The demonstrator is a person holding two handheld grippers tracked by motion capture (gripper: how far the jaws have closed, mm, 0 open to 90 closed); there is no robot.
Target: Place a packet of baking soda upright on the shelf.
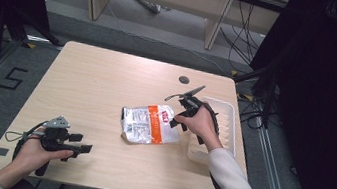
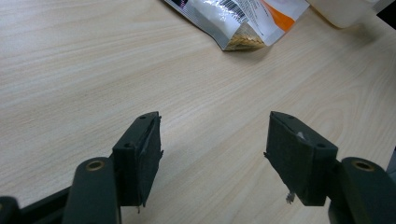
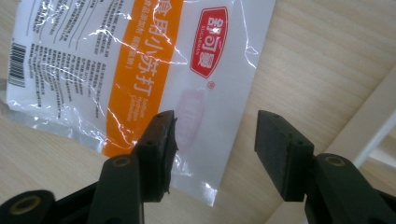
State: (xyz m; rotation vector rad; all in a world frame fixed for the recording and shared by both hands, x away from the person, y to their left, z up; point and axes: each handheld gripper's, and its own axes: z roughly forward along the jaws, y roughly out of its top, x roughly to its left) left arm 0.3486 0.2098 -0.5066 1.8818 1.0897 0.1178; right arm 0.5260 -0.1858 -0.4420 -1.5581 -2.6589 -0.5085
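Note:
A white and orange snack bag with a red logo lies flat in the middle of the wooden table. My right gripper hovers open over the bag's right edge; in the right gripper view the bag lies just beyond the jaws, the right gripper gaping with nothing between its pads. My left gripper rests near the table's front left, held by a hand, open and apart from the bag. In the left gripper view the left gripper gapes over bare wood, the bag far ahead.
A shallow white tray sits at the table's right edge, beside the right hand; its corner shows in the left gripper view and its rim in the right gripper view. A round cable hole lies at the table's back.

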